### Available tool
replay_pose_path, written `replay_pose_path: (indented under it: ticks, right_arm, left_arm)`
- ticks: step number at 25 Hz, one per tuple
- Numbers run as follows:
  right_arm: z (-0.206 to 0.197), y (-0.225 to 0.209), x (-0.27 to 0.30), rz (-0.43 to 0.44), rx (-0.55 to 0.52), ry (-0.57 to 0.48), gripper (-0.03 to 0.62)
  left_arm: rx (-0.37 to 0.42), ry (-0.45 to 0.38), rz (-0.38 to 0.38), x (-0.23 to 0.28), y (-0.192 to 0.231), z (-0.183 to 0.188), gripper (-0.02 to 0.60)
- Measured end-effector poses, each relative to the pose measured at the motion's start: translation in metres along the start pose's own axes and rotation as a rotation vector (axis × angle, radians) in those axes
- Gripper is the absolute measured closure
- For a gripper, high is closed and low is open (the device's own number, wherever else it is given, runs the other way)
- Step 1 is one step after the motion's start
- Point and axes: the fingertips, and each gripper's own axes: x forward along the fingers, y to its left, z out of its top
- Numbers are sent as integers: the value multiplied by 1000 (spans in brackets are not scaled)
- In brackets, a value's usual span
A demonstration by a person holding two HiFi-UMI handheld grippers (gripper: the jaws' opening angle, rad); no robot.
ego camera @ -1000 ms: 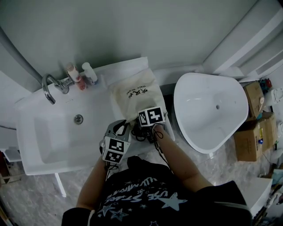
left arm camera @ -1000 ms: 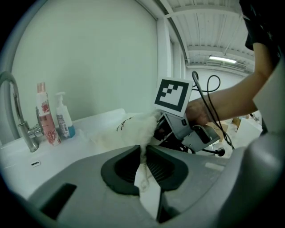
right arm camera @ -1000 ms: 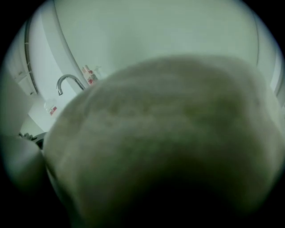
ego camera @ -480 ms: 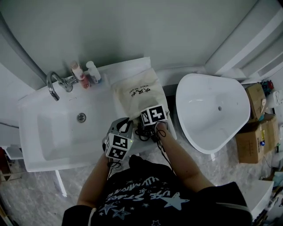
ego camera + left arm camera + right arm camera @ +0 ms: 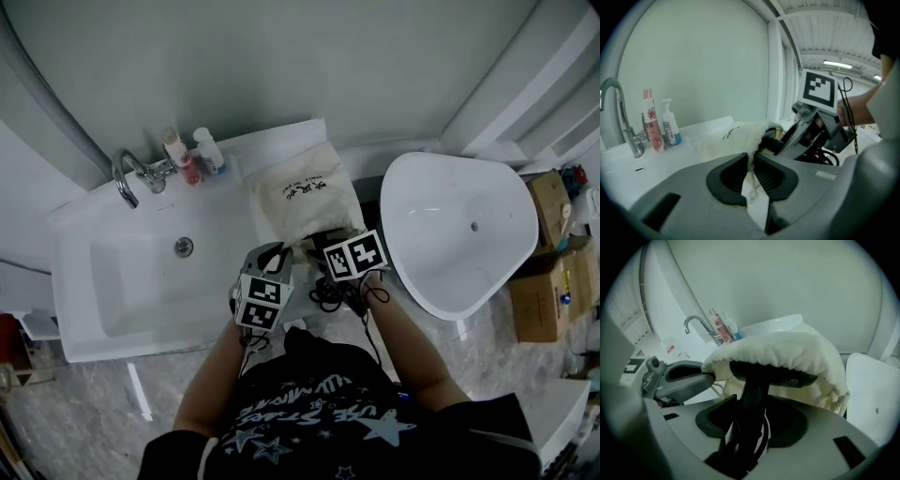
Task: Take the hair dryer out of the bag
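A cream drawstring bag [image 5: 305, 192] lies on the white counter right of the sink. My left gripper [image 5: 751, 173] is shut on the bag's near edge [image 5: 749, 140] and holds it at the mouth. The black hair dryer [image 5: 773, 373] sticks partly out of the bag's mouth [image 5: 787, 350], its barrel still under the cloth. My right gripper [image 5: 751, 416] is shut on the dryer's handle [image 5: 752, 397]. In the head view the left gripper [image 5: 269, 261] and right gripper [image 5: 336, 239] sit side by side at the mouth. The black cord [image 5: 328, 295] is coiled below them.
A white sink [image 5: 141, 281] with a chrome faucet [image 5: 131, 178] is on the left, with two bottles [image 5: 192, 155] behind it. A white basin-shaped fixture [image 5: 459, 234] stands to the right. Cardboard boxes [image 5: 553, 272] sit at the far right on the floor.
My right gripper closed on the dryer handle and drew back toward me and up, bringing the dryer partway out of the bag. The left gripper kept its hold in place.
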Motion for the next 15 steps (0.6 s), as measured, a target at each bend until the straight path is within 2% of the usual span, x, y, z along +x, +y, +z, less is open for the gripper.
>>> replay_pose_path:
  ticks: [7,15]
  right_arm:
    - [-31,18,-23,75,-31,2,396]
    - [-58,46,-45,160,-3,-31,399]
  left_arm:
    - [23,-15,12,0,5,4,522]
    - [39,23,17,1,6,-4,522]
